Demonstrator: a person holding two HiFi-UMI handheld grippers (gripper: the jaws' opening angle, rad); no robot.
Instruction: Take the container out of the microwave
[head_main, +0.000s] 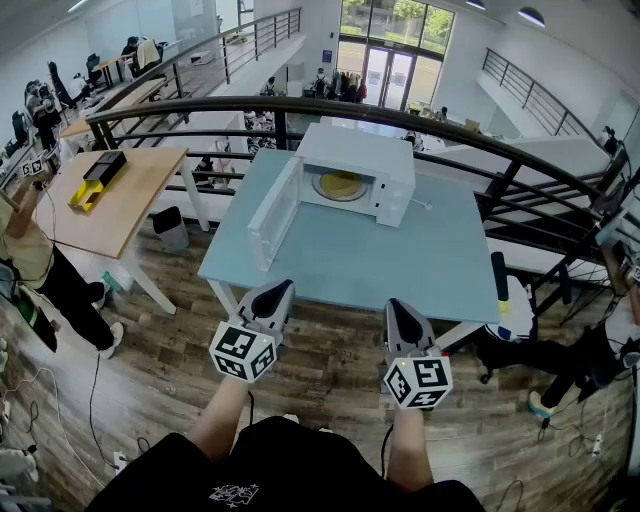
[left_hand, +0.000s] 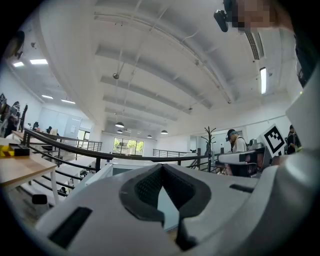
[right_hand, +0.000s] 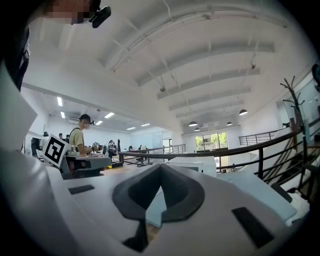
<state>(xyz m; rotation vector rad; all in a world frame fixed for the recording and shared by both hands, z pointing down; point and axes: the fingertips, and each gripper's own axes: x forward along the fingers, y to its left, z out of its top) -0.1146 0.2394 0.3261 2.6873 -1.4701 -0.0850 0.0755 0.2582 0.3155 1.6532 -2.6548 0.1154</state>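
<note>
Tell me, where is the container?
In the head view, the container sits inside the open microwave, on the far side of the blue table.

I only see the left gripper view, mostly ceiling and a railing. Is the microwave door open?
Observer: Yes. In the head view the microwave has its door swung wide open, to the left.
Operator: Anything inside?
Observer: A yellowish container sits in it.
Operator: Are the grippers near it?
Observer: No. The left gripper and the right gripper are both short of the table's near edge.
</note>
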